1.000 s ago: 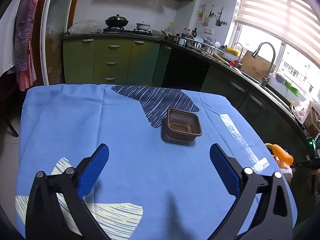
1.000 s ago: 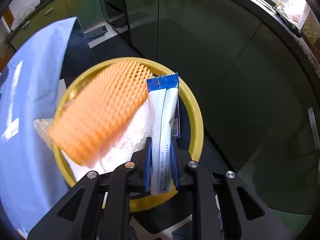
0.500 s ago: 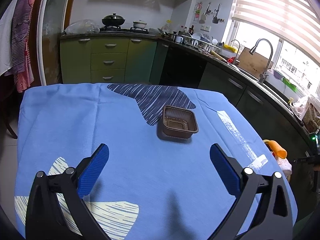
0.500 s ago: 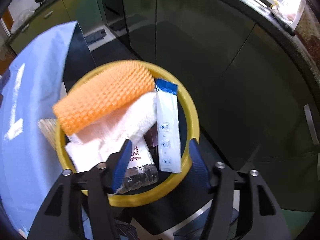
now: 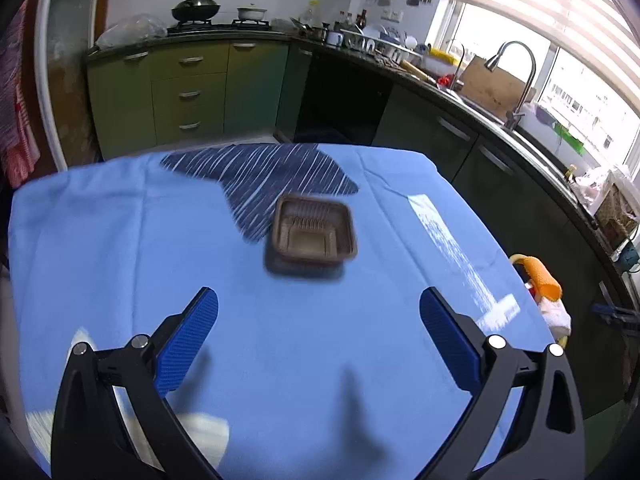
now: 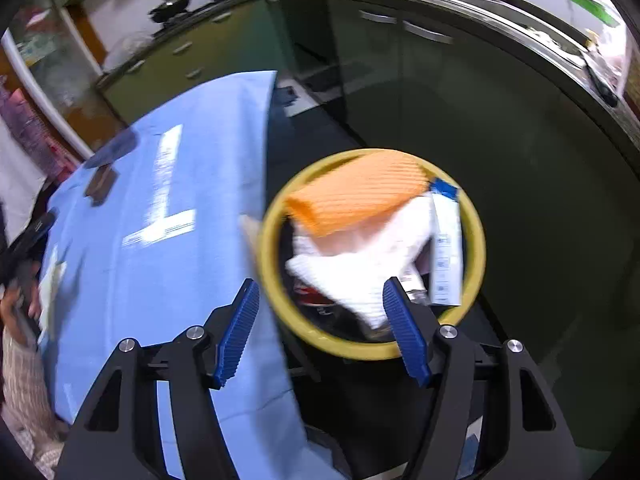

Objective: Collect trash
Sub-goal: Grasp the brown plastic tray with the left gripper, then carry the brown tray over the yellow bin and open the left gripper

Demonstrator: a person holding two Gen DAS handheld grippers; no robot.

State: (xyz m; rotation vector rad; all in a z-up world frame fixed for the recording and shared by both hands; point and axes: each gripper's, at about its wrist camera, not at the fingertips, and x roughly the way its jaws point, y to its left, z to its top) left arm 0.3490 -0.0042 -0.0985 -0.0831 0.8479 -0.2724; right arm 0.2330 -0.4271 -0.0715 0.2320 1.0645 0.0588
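Observation:
A brown plastic tray point(image 5: 312, 236) sits on the blue tablecloth point(image 5: 120, 240), a little ahead of my left gripper point(image 5: 318, 296), which is wide open and holds nothing. My right gripper point(image 6: 320, 286) hovers above the yellow bin point(image 6: 478, 240) beside the table's edge. Its jaws are opening and nothing is between them. In the bin lie an orange foam net point(image 6: 360, 196), white paper point(image 6: 360, 268) and a white-and-blue sachet point(image 6: 446, 256). The same brown tray point(image 6: 100, 184) shows small at the far left of the right wrist view.
Green kitchen cabinets point(image 5: 188, 92) and a dark counter with a sink tap point(image 5: 516, 80) run behind and to the right of the table. The bin point(image 5: 518, 258) stands between table and counter. A person's hand point(image 6: 16, 300) is at the table's left edge.
My right gripper let go of the sachet, which now lies in the bin, then opened wide, rose and swung toward the table. The left gripper shifted and stays open.

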